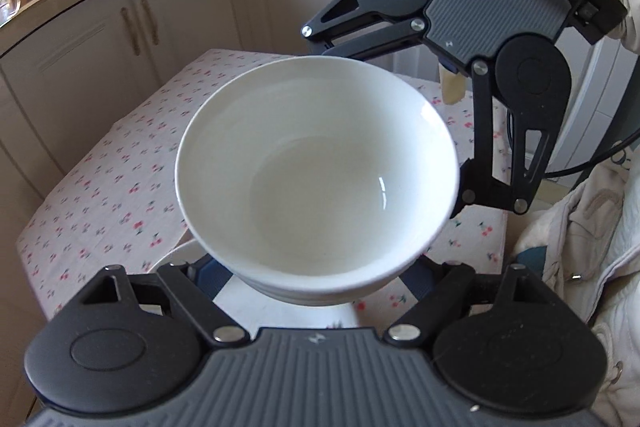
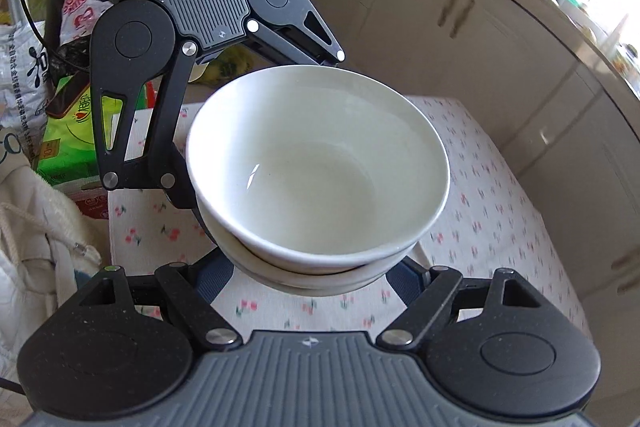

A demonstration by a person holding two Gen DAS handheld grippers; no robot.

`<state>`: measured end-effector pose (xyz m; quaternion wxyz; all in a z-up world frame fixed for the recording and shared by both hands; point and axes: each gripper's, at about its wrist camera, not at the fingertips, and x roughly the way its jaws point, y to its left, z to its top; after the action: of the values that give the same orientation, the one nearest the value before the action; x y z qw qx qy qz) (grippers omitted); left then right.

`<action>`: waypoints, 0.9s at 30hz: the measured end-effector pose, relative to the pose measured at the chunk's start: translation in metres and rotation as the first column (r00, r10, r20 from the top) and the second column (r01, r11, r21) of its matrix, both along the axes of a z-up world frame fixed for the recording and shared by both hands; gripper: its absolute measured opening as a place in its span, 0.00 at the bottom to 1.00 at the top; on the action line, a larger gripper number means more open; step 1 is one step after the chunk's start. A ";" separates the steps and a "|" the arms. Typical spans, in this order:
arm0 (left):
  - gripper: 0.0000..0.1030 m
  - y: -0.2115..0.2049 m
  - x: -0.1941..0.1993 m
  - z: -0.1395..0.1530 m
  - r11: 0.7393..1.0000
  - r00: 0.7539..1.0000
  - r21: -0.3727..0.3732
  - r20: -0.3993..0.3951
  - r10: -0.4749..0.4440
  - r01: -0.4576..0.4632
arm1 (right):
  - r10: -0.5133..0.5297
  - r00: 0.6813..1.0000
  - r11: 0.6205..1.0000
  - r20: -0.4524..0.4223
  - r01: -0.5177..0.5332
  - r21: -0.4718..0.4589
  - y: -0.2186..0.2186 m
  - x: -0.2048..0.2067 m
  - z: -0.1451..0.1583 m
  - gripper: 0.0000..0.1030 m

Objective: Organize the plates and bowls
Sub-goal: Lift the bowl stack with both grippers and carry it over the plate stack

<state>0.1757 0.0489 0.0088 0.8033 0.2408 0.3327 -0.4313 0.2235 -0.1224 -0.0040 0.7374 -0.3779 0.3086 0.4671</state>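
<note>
Stack of white bowls held between both grippers above the cherry-print tablecloth.

Left wrist view, left to right: cream cabinets (image 1: 132,23) upper left, tablecloth (image 1: 100,195) mid-left, bowl stack (image 1: 316,163) centre, clear of the cloth. Left gripper (image 1: 316,279), at bottom edge, is clamped on the stack's near side. Right gripper (image 1: 400,99), entering from upper right, is clamped on its far side. Right wrist view shows three nested bowls (image 2: 316,167).
</note>
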 end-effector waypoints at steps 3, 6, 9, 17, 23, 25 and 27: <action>0.84 0.011 0.002 -0.002 0.999 0.999 0.010 0.002 0.039 -0.039 | 0.034 0.999 0.999 0.002 -0.034 0.000 0.016 0.007 -0.003 0.84; 0.84 0.024 0.002 -0.004 0.997 0.997 0.018 0.002 0.074 -0.074 | 0.059 0.998 0.998 -0.010 -0.058 0.008 0.031 0.017 -0.008 0.84; 0.84 0.032 0.001 -0.007 0.994 0.994 0.021 0.002 0.105 -0.105 | 0.084 0.996 0.997 -0.008 -0.083 0.003 0.046 0.022 -0.012 0.84; 0.84 0.048 0.005 -0.018 0.988 0.989 0.040 -0.015 0.147 -0.146 | 0.100 0.994 0.995 -0.039 -0.100 0.001 0.075 0.037 -0.028 0.84; 0.84 0.056 0.008 -0.026 0.988 0.988 0.043 -0.031 0.153 -0.151 | 0.093 0.994 0.996 -0.059 -0.094 -0.003 0.084 0.044 -0.040 0.84; 0.84 0.057 0.010 -0.028 0.988 0.988 0.042 -0.036 0.152 -0.151 | 0.093 0.994 0.996 -0.061 -0.093 -0.010 0.086 0.045 -0.041 0.84; 0.84 0.057 0.012 -0.029 0.988 0.988 0.040 -0.037 0.152 -0.150 | 0.088 0.994 0.996 -0.065 -0.089 -0.012 0.088 0.046 -0.041 0.84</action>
<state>0.1873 0.1059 -0.0198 0.8222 0.2211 0.3739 -0.3678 0.2698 -0.0348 -0.0454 0.7030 -0.3813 0.3185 0.5088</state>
